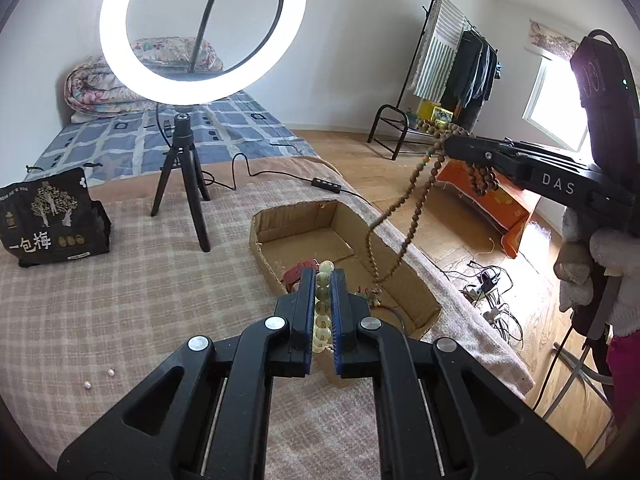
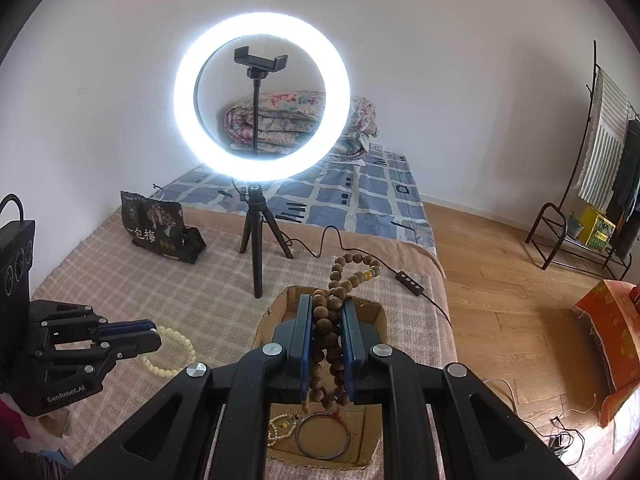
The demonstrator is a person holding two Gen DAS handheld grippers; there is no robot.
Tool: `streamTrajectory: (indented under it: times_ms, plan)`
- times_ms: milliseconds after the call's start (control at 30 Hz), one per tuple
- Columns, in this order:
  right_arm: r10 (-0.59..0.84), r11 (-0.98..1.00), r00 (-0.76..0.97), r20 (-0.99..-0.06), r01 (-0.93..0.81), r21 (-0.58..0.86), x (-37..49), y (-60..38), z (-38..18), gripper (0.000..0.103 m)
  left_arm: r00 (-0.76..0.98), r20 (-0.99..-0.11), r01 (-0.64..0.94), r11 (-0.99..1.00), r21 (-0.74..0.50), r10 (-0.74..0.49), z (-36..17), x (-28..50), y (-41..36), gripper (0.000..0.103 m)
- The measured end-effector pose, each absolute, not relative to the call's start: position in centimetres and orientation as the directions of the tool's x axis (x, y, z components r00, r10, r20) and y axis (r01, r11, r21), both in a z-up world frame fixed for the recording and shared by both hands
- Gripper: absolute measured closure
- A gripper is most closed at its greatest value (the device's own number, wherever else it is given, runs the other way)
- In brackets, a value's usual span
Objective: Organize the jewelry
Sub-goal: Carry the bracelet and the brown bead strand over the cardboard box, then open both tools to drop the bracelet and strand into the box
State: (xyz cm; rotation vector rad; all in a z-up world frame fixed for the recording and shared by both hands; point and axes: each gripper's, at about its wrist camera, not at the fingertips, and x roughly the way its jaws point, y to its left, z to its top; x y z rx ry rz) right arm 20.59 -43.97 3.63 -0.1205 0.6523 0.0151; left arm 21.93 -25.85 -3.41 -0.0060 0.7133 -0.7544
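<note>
My left gripper (image 1: 322, 276) is shut on a pale cream bead bracelet (image 1: 323, 304), held low by the near left edge of an open cardboard box (image 1: 296, 226); the bracelet also shows in the right wrist view (image 2: 176, 344), hanging over the checked blanket from the left gripper (image 2: 154, 334). My right gripper (image 2: 326, 306) is shut on a long brown wooden bead necklace (image 2: 326, 332), bunched between the jaws above the box (image 2: 374, 312). In the left wrist view the necklace (image 1: 416, 200) dangles from the right gripper (image 1: 452, 146) into the box. A thin bangle (image 2: 322, 436) and small beaded pieces (image 2: 280, 428) lie inside the box.
A lit ring light on a black tripod (image 2: 256, 248) stands behind the box, its cable and remote (image 2: 410, 282) trailing right. A black snack bag (image 2: 160, 228) lies back left. Two loose pearls (image 1: 100, 378) lie on the blanket. The bed edge drops to the wood floor (image 2: 500, 320) on the right.
</note>
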Motion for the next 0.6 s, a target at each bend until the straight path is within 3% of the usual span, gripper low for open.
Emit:
streamTrajectory:
  times_ms: [600]
  plan:
    - [-0.049,0.997,0.757,-0.652,0.004,-0.072,27.0,-48.7,-0.5,0.092,0.466,-0.634,0.651,0.724,-0.226,-0.617,-7.2,23.8,-31.8,0.098]
